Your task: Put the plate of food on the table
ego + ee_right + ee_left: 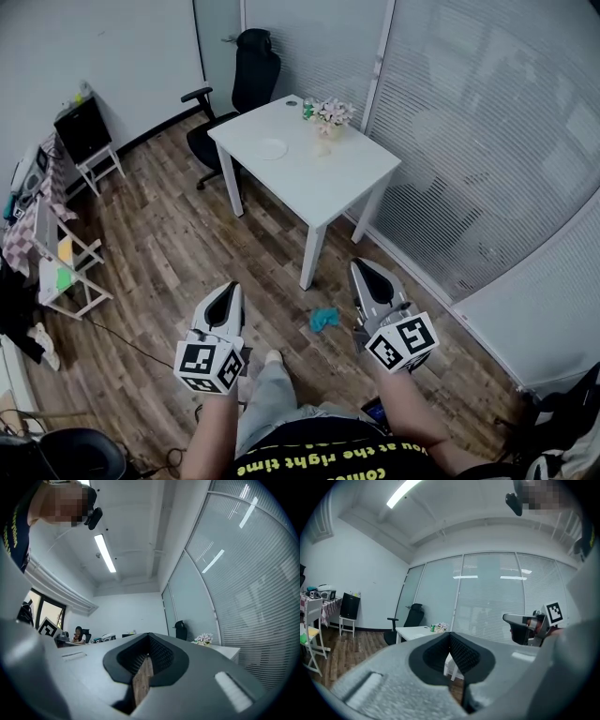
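On the white tabletop (328, 178) a plate (272, 148) lay near flowers (333, 114), which the empty, pressed-together left tool (228, 292) and right tool (366, 277) might topple.

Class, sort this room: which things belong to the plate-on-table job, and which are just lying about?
Job: white table; white plate; left gripper; right gripper.
Lying about: flower vase; office chair; blue cloth.
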A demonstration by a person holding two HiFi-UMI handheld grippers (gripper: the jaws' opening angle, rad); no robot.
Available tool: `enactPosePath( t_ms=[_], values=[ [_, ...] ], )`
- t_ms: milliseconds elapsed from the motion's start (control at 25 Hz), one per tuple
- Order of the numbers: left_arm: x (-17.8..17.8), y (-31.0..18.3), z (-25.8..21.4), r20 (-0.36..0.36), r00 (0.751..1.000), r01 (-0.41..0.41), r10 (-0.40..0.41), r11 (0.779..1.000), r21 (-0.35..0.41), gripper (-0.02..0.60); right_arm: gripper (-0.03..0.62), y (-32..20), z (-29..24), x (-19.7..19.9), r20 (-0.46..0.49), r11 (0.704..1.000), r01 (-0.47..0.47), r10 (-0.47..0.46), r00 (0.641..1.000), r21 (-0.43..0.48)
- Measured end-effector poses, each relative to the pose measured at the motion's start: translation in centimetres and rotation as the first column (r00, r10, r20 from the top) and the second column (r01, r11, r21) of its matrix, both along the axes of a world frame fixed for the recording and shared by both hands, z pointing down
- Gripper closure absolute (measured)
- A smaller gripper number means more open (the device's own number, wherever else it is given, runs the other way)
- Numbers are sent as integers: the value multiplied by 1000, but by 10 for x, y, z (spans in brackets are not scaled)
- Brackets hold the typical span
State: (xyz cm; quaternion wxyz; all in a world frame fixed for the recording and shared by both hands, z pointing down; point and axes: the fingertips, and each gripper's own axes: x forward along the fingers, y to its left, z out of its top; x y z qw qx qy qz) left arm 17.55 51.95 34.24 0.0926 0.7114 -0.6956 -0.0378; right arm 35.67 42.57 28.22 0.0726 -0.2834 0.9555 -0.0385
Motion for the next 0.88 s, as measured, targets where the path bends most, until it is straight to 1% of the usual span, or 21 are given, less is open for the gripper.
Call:
enactPosePath(
  t_ms=[200, 400, 600, 880],
  values=[
    [-37, -33, -8, 8, 1000, 0, 0, 1000, 8, 581, 588, -33, -5, -27, 15, 1000, -28, 28, 999, 5],
    [-68, -59, -9, 9, 1000, -11, 11, 1000, 1, 581, 588, -55, -7, -53, 20, 999, -48, 48, 999, -3],
    [-89, -87, -8, 1, 1000, -30, 30, 1000, 3, 581, 588, -78, -8, -73, 21, 998, -66, 66, 998, -1],
    [-116, -126, -5, 12, 999, -50, 50, 999, -3, 581, 588, -116, -6, -100, 30, 997, -82, 82, 996, -8]
  ],
)
